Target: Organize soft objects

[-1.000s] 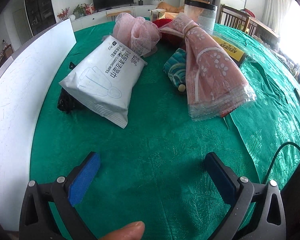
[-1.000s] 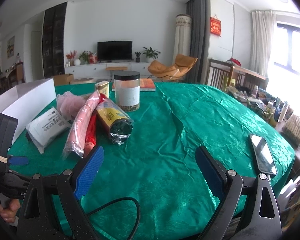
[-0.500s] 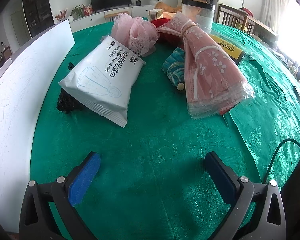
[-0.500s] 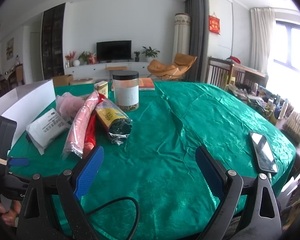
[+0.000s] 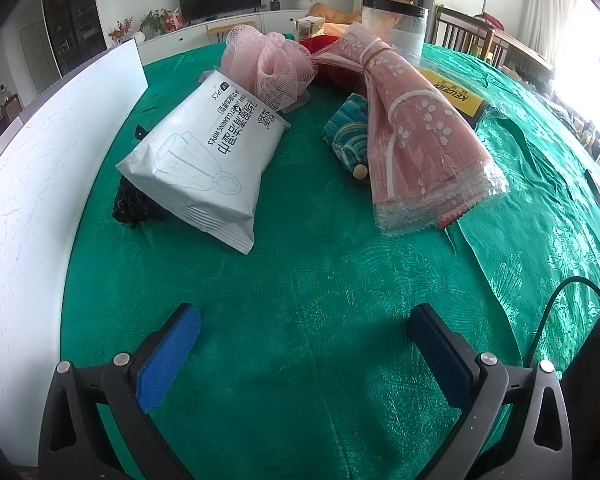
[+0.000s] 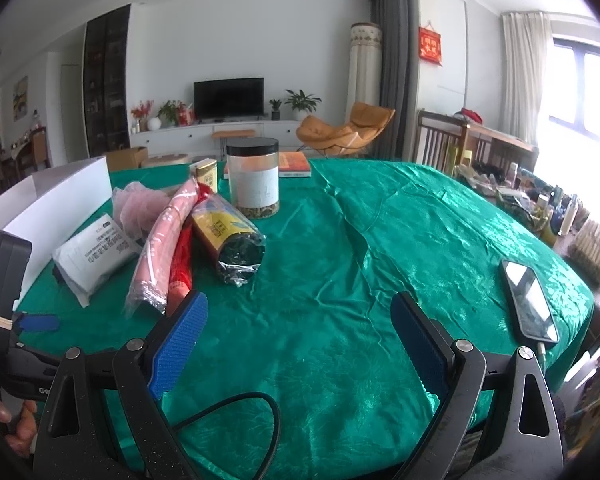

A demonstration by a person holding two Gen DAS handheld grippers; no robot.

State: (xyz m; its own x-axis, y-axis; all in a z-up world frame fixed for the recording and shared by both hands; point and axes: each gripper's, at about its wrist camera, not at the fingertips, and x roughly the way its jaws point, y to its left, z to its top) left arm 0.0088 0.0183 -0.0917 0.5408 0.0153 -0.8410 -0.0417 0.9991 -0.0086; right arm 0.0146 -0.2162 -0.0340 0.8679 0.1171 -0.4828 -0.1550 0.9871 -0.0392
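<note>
Left gripper (image 5: 306, 326): held low over bare green tablecloth (image 5: 320, 280), jaws spread wide, nothing between the blue pads. Right gripper (image 6: 298, 314): likewise spread and empty, held above the cloth to the right of the pile; part of a hand (image 6: 14, 420) is seen at the lower left of its view.

Items ahead of the left gripper, nearest first:
- White wipes pack (image 5: 204, 156), lying flat, its near corner resting over a small dark object (image 5: 130, 208) that cannot be identified.
- Pink floral bundle in clear wrap (image 5: 412, 128), tied near its far end, fanned toward the gripper.
- Teal patterned pouch (image 5: 346, 136), tucked against the bundle's left side.
- Pink mesh bath puff (image 5: 272, 66), touching the far end of the wipes pack.
- Clear jar with black lid (image 6: 254, 178) and yellow-labelled packet (image 6: 226, 228), behind and to the right.

Step in hand, as judged: approach before a first pick; nothing is gripped yet. The wipes pack is nearest and is best taken across its narrow end, with the jaws kept wide.

Edges and room: a white board (image 5: 32, 184) stands along the left margin, limiting leftward travel. Open cloth lies before both grippers. A phone (image 6: 528, 300) rests near the right table edge, and a cable (image 6: 236, 424) trails below the right gripper.
</note>
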